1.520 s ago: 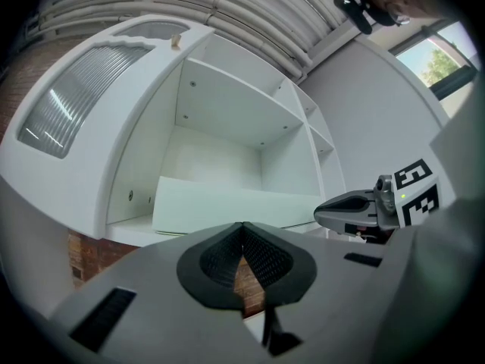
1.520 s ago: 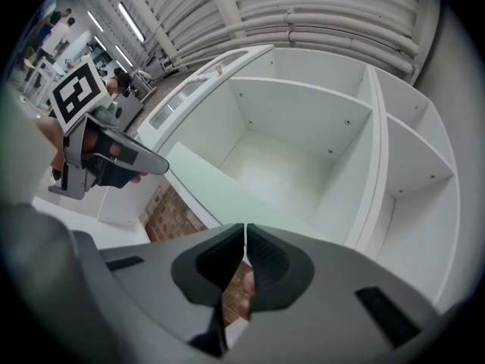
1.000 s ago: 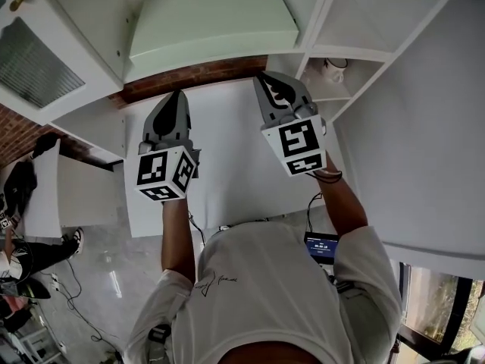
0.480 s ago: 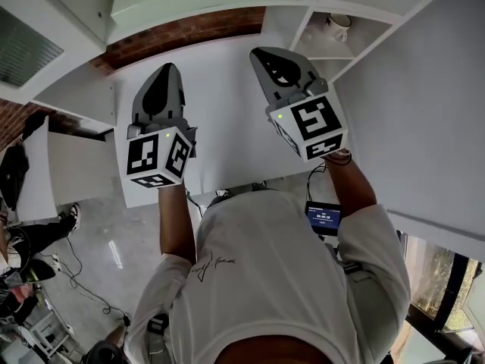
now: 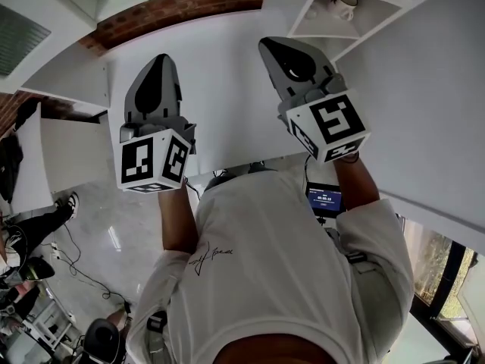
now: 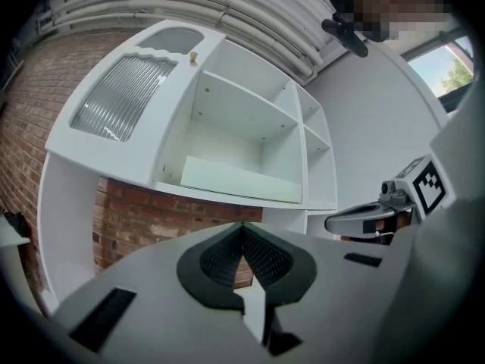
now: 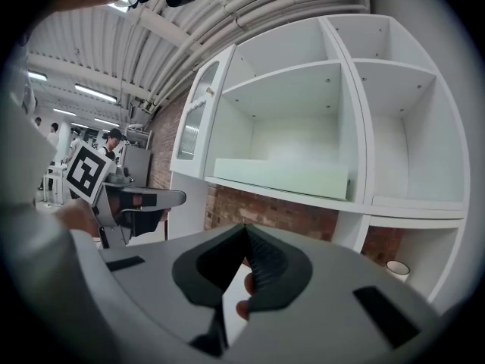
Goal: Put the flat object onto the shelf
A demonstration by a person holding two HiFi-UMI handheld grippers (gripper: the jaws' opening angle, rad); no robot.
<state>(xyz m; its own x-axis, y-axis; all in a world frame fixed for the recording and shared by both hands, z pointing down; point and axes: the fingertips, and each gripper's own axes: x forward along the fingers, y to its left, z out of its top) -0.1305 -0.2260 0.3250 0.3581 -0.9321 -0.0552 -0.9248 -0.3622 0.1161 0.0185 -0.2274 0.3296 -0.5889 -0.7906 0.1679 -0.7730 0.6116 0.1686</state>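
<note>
Both jaws together, empty: your left gripper [image 6: 242,227], right gripper [image 7: 244,227]. Smooth pale-green flat slab [image 6: 239,180] apparently rests on white shelf [image 6: 318,205], well beyond them.

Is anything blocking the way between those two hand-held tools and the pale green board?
Nothing visible does. The board already lies on the open shelf, with only open air between it and the left tool and right tool, both shut and empty.

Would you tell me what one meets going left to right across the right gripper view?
Left gripper → pale green flat board → small white mug.
</note>
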